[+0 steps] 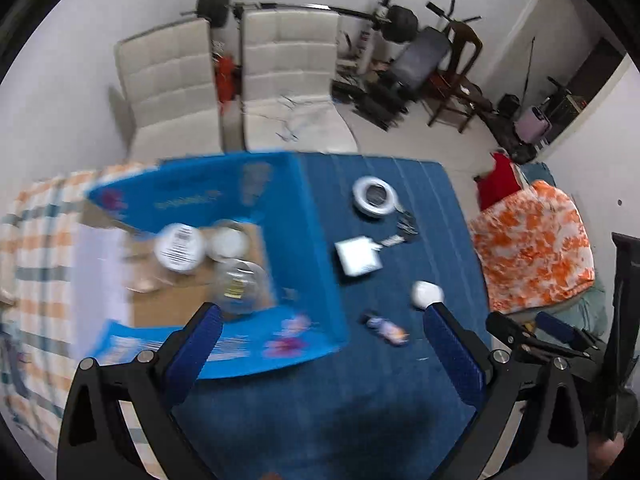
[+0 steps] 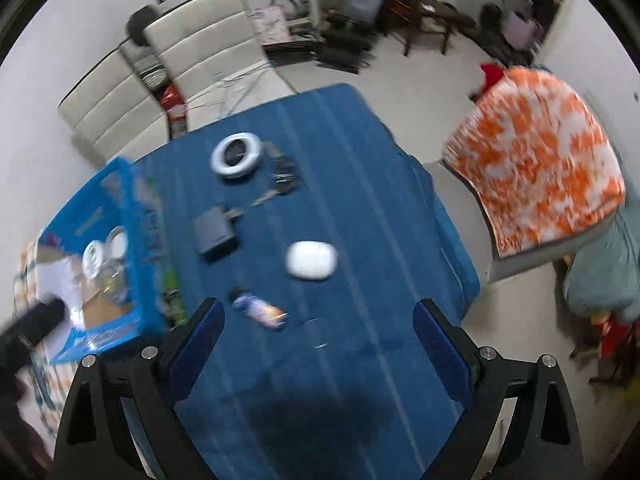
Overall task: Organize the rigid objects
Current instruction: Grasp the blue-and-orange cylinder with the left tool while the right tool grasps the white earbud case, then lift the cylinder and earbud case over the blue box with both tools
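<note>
Right wrist view: my right tool gapes empty above the table; next, drop onto the white case ahead.

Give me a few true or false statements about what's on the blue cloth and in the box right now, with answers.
1. Both tools, left and right, are open and hold nothing. True.
2. The white oval case lies inside the blue box. False: it lies on the blue cloth, outside the box.
3. Round jars sit inside the box. True.
4. The white ring is stacked on the square adapter. False: they lie apart.
</note>
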Available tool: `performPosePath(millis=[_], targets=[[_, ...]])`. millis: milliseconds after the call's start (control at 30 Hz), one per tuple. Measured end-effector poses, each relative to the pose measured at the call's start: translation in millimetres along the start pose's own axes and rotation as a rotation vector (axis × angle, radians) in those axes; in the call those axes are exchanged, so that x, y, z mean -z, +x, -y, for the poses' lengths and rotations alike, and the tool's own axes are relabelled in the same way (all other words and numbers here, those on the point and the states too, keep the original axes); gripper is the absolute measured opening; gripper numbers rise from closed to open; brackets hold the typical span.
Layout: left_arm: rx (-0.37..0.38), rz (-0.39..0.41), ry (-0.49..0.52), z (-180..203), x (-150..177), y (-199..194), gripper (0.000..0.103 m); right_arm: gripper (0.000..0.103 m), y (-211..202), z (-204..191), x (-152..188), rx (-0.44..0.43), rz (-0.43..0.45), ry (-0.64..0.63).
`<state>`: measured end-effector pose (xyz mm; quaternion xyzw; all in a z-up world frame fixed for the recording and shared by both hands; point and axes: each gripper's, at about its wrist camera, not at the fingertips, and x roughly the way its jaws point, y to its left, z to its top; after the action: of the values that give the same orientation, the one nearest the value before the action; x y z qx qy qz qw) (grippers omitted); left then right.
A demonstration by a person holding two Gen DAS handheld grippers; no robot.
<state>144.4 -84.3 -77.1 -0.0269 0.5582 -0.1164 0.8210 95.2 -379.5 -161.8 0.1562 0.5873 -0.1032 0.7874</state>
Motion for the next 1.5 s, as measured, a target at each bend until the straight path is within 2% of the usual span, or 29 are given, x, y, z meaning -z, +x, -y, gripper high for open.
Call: performPosePath(millis=[67,133,200,233,267,300,400,600,733,800,867,900,933,967,1000,1167,1300,1500], targets=[[0.057,-0.080,-0.004,32.8,5.9,35.8,0.103,0.095,12.6,24.1,-6.1,0.006,-0.004,0.006],[0.071,-0.132,-0.018,55.9,14.0,63.0,0.103,0.091,29.2,42.7,-11.9,0.005,-0.022,-0.002],[0.091,-0.163,-0.081,71.5,25.9,91.8,0.103,0.082,51.0,54.7,-18.5,0.006,-0.058,-0.023],[0.094,-0.185,-0.122,74.9,30.3,104.2,0.102,0.081,61.5,58.9,-22.2,-0.005,-0.067,-0.039],[0.101,-0.203,-0.177,75.9,34.8,116.2,0.091,0.080,68.3,59.4,-23.9,-0.010,-0.070,-0.055],[0.094,-0.217,-0.236,76.7,39.3,128.9,0.080,0.079,77.3,60.1,-27.7,-0.019,-0.075,-0.080],[0.036,-0.254,-0.358,80.2,47.9,164.7,0.066,0.079,100.8,53.0,-37.6,-0.082,-0.105,-0.150],[-0.092,-0.294,-0.425,84.2,51.3,210.0,0.064,0.079,154.9,13.8,-57.2,-0.180,-0.185,-0.320],[-0.168,-0.320,-0.424,87.4,54.9,226.0,0.064,0.079,190.5,-21.0,-51.3,-0.183,-0.253,-0.455],[-0.185,-0.332,-0.413,87.7,57.9,229.7,0.050,0.079,201.4,-32.8,-44.8,-0.181,-0.278,-0.507],[-0.201,-0.310,-0.381,91.4,58.5,228.1,0.048,0.079,206.7,-42.3,-38.5,-0.168,-0.269,-0.540],[-0.212,-0.306,-0.360,94.0,59.3,227.9,0.044,0.076,205.9,-44.5,-37.5,-0.153,-0.250,-0.545],[-0.222,-0.302,-0.345,96.0,60.6,227.4,0.042,0.072,205.5,-44.1,-37.3,-0.149,-0.247,-0.537],[-0.225,-0.294,-0.344,95.7,62.5,225.8,0.037,0.060,204.4,-43.3,-37.2,-0.144,-0.244,-0.526],[-0.223,-0.288,-0.338,96.1,64.2,225.0,0.031,0.056,202.5,-41.2,-36.3,-0.118,-0.232,-0.523],[-0.204,-0.286,-0.269,91.1,74.4,216.8,0.023,0.056,196.6,-17.3,-24.6,-0.085,-0.253,-0.452],[-0.166,-0.307,-0.223,79.6,88.7,207.5,0.022,0.056,189.0,0.6,-8.7,-0.070,-0.246,-0.402],[-0.172,-0.302,-0.130,92.3,94.6,207.2,0.022,0.056,176.4,13.8,-2.3,-0.061,-0.218,-0.297]])
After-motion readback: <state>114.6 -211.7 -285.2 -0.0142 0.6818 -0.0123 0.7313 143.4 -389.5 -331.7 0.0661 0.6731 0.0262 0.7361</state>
